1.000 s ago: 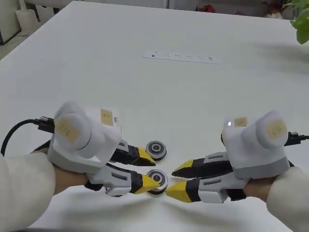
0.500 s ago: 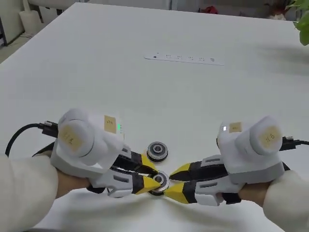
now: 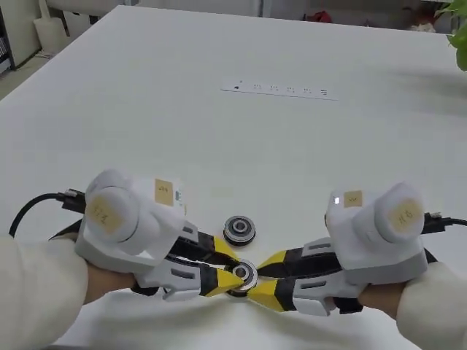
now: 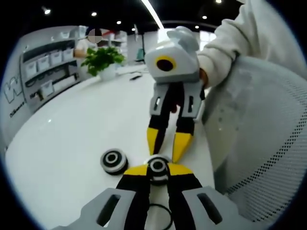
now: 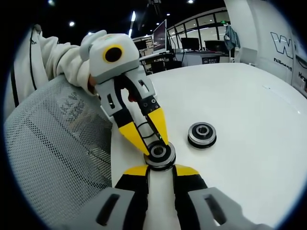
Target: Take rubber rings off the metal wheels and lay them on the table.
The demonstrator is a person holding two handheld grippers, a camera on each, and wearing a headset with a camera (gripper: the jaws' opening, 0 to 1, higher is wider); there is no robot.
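Two grippers meet nose to nose over one small wheel at the near edge of the white table [image 3: 306, 160]. On the left, the left gripper [image 3: 228, 278] has its yellow tips pressed to either side of the near wheel [image 3: 242, 275], and I judge it clamped there. A loose black ring [image 4: 171, 214] lies on the table under its jaws. Just beyond, the far wheel [image 3: 239, 228] lies flat and apart from both tools. On the right, the right gripper [image 3: 263, 283] has its jaws slightly parted, with the tips against the same wheel's rim. Whether they have bitten the rubber I cannot tell. The risk lies in the pull: the ring is thin, so the tips may slide off it. If the left clamp is weak, the wheel could twist free and roll, or knock its neighbour.
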